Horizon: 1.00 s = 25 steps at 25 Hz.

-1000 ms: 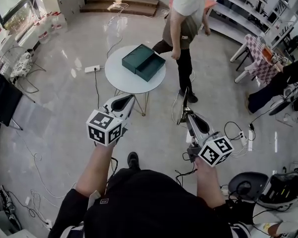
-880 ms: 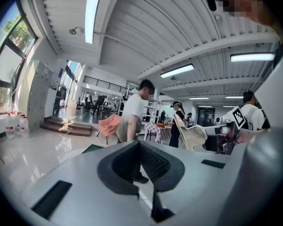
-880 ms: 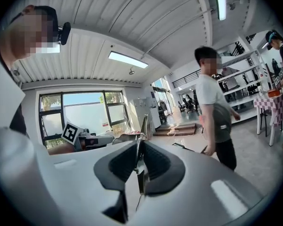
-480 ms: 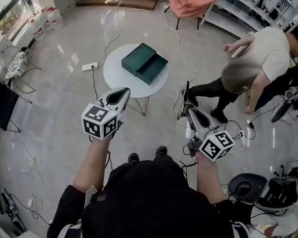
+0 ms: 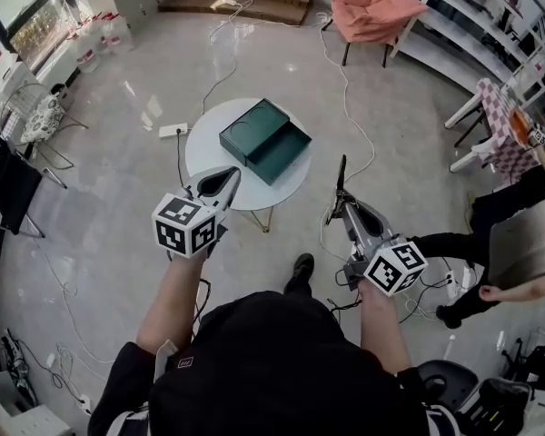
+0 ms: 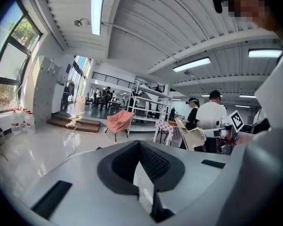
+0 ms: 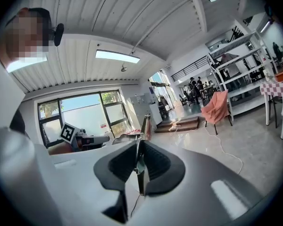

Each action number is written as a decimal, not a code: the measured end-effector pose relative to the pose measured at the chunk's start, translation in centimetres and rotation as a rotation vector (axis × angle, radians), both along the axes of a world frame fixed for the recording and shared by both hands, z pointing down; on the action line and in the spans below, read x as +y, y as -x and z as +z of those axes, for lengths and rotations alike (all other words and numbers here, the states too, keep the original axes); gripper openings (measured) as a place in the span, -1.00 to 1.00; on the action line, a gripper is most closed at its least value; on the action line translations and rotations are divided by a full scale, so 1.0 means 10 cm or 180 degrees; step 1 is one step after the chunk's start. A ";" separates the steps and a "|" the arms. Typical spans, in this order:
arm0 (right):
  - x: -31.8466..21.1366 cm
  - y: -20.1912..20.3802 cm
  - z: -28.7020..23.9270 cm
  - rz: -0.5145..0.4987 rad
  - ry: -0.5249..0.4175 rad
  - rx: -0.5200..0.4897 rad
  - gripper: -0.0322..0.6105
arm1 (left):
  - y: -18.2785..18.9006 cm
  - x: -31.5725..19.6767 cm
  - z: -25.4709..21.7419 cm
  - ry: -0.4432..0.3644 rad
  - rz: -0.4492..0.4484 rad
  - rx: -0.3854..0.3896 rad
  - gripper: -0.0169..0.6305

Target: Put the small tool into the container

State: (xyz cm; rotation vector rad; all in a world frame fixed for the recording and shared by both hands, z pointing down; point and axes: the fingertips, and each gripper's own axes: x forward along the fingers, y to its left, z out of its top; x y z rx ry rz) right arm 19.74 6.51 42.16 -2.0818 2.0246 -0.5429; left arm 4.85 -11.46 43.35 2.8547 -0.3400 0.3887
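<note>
A dark green open box (image 5: 263, 140) lies on a small round white table (image 5: 209, 153) ahead of me. My right gripper (image 5: 343, 205) is held in the air to the right of the table, short of it, shut on a thin dark tool (image 5: 341, 173) that sticks up past the jaws. In the right gripper view the tool (image 7: 143, 126) stands upright between the pads of the right gripper (image 7: 138, 149). My left gripper (image 5: 227, 175) hovers over the table's near edge. Its jaws meet, with nothing between them, in the left gripper view (image 6: 139, 145).
Cables trail over the shiny floor, with a power strip (image 5: 173, 131) left of the table. A pink chair (image 5: 377, 12) stands at the back, a black chair (image 5: 2, 182) at the left. A bent-over person (image 5: 513, 243) is at the right edge, near a checked table (image 5: 501, 107).
The person in the white shirt has walked from beside the table to the far right edge. The table and box now sit nearer and lower in view. Both grippers hold much the same pose.
</note>
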 end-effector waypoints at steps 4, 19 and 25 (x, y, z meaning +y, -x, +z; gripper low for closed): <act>-0.30 -0.55 -0.01 -0.0237 0.0026 -0.0010 -0.76 | -0.51 -0.15 -0.08 -0.0024 -0.0113 -0.0059 -0.93; -1.52 -1.10 0.43 -0.1108 0.0299 -0.0168 -0.76 | -0.97 -0.78 0.15 0.0094 -0.0683 -0.0261 -0.93; -2.03 -0.97 0.54 -0.1283 0.0459 -0.0013 -0.76 | -0.97 -1.23 0.17 0.0118 -0.0792 -0.0098 -0.93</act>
